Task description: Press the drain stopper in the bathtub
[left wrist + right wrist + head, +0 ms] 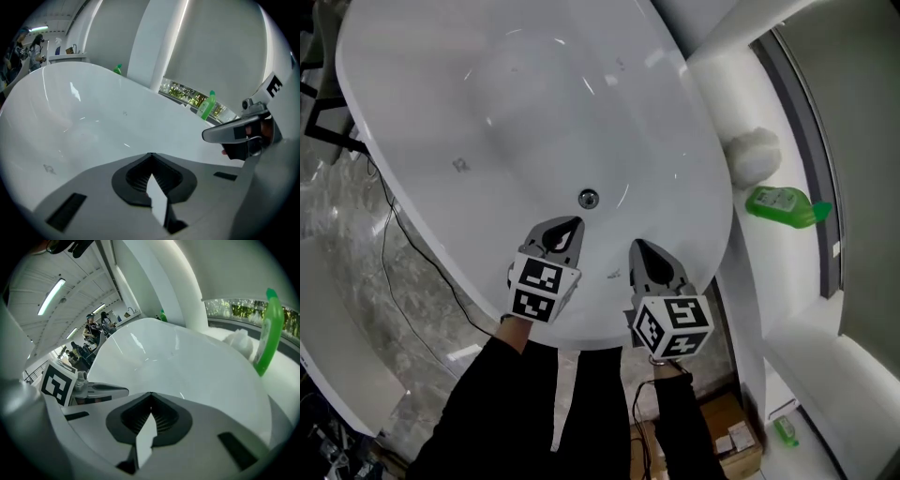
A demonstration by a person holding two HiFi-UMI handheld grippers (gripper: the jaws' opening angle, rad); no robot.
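Observation:
The round chrome drain stopper (588,198) sits in the floor of the white oval bathtub (431,103). My left gripper (571,226) hovers just short of the stopper, its tip pointing at it, jaws closed to a point with nothing between them. Beside it on the right, my right gripper (638,247) is over the tub's near rim, also shut and empty. In the left gripper view the left gripper (150,154) faces the tub's bare wall (93,117); the stopper is hidden there. The right gripper (150,394) looks across the tub (187,362), where the stopper does not show either.
A green bottle (785,205) lies on the white ledge to the right, next to a white puff (752,154). The same green bottle (269,329) stands out in the right gripper view. A black cable (398,248) runs along the floor to the left. Cardboard boxes (727,427) sit below.

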